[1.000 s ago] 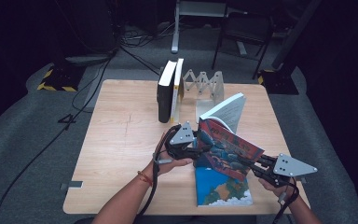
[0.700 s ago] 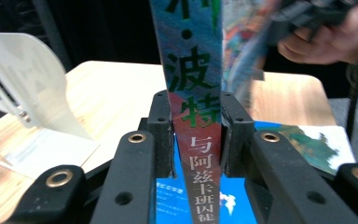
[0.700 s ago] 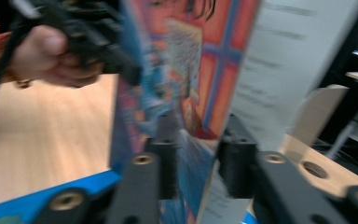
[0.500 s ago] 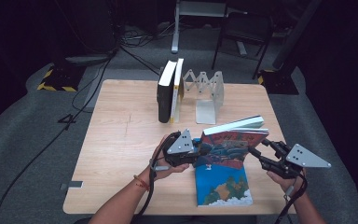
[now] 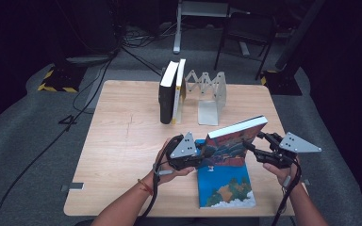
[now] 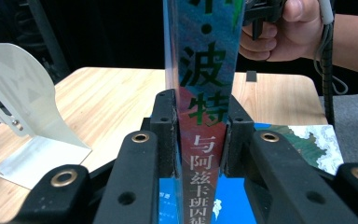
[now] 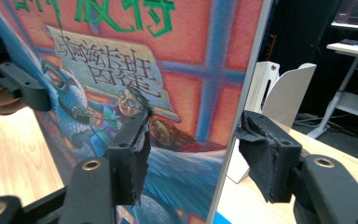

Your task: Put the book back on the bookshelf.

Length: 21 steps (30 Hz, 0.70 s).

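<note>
A colourful book (image 5: 231, 141) with a red and blue cover stands on edge above the table, spine toward my left gripper (image 5: 201, 155). That gripper has just been closing and is shut on the spine (image 6: 205, 93), one jaw on each side. My right gripper (image 5: 254, 143) is at the book's other end. Its jaws have just been opening: they straddle the cover (image 7: 121, 70) and page edge, and the pads (image 7: 142, 149) stand clear of them. A second, blue book (image 5: 224, 186) lies flat on the table under the held one.
Two upright books (image 5: 172, 96), one black and one pale, stand at the back of the wooden table (image 5: 122, 141). Beside them is a white metal expanding bookend (image 5: 209, 94). Cables and stand legs lie on the dark floor beyond.
The book swung from a tilted pose to level, long edge up. The right gripper let go of it and moved a little to the right. The left gripper closed on the spine.
</note>
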{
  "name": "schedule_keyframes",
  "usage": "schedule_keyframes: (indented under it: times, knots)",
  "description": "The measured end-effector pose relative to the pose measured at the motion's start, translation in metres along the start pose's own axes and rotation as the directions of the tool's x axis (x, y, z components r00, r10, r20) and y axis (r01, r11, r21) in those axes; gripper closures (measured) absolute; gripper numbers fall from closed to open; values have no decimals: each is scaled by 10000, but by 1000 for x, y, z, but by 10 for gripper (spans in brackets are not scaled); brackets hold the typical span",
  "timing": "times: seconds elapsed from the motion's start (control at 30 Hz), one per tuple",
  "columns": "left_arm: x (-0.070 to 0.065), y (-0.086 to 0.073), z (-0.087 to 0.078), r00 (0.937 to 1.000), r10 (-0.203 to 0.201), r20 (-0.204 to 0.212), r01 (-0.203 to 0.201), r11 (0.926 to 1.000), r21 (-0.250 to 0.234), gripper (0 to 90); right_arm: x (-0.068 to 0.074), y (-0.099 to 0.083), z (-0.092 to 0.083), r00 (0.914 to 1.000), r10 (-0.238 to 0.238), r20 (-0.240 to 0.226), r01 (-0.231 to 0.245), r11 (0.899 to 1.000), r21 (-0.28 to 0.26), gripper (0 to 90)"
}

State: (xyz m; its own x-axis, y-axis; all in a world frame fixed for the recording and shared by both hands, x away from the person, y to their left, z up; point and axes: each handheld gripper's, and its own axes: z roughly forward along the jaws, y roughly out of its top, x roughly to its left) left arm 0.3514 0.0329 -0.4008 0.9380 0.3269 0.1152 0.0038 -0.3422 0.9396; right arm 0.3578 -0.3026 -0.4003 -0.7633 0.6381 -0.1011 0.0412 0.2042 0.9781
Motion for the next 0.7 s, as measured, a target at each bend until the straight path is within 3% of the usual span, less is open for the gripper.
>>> schedule_keyframes:
  times: [0.17, 0.4, 0.47, 0.7]
  knots:
    - [-1, 4, 3, 9995, -281, -107, 277, 9991, -330, 677, 2, 1, 1, 10000, 0, 60, 0, 10000, -36, 446]
    - [-2, 21, 4, 9993, -65, -377, 42, 9982, -590, 605, 7, 4, 3, 9992, -41, 397, 35, 9999, 157, 443]
    - [-2, 27, 3, 9975, -13, -706, -37, 9975, -707, 605, 8, 5, 3, 9992, -66, 387, 60, 9998, 176, 444]
    - [4, 39, 4, 9973, -177, -711, 111, 9957, -923, 599, 11, 7, 5, 9990, -176, 403, 168, 9997, 200, 443]
